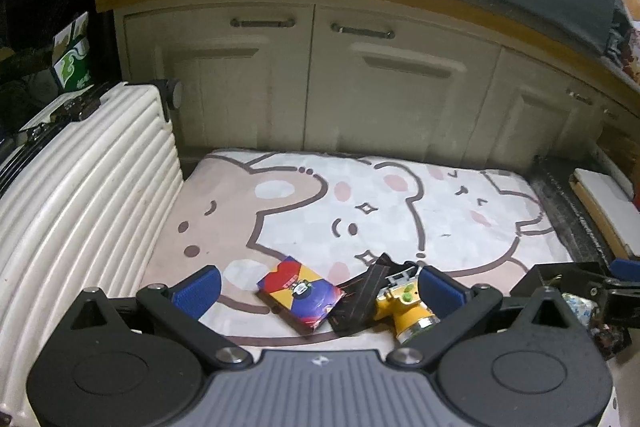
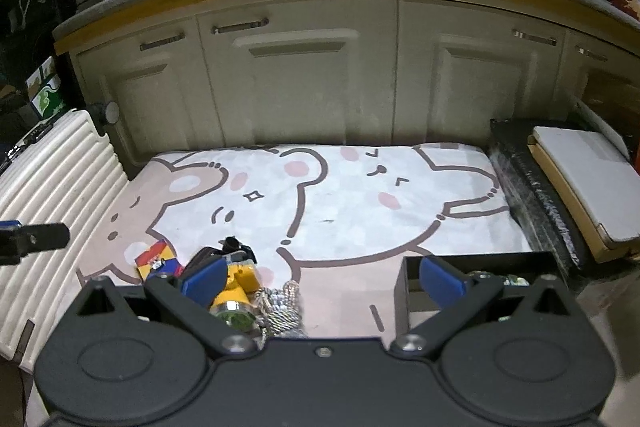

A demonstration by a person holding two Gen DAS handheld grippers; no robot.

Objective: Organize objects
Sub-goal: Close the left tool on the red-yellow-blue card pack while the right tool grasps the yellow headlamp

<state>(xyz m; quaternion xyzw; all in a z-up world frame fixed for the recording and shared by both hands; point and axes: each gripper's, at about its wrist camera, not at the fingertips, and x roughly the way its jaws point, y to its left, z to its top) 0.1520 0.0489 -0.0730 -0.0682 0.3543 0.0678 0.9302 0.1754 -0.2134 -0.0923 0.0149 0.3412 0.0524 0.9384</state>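
A colourful card box (image 1: pixel 301 294) lies on the cartoon mat (image 1: pixel 360 211), between my left gripper's (image 1: pixel 318 289) open blue fingers. Beside it lie a dark flat packet (image 1: pixel 366 297) and a yellow toy camera (image 1: pixel 404 307), close to the right finger. In the right wrist view the card box (image 2: pixel 156 261), the yellow camera (image 2: pixel 236 287) and a coil of grey rope (image 2: pixel 280 303) lie near the left finger of my right gripper (image 2: pixel 322 277), which is open and empty. A black open box (image 2: pixel 472 271) stands behind its right finger. The right gripper also shows in the left wrist view (image 1: pixel 616 283).
A white ribbed suitcase (image 1: pixel 80 195) lies along the mat's left side. Cream cabinet doors (image 1: pixel 320 87) close off the back. A white board on a wooden frame (image 2: pixel 584 183) lies at the right, past a black strip.
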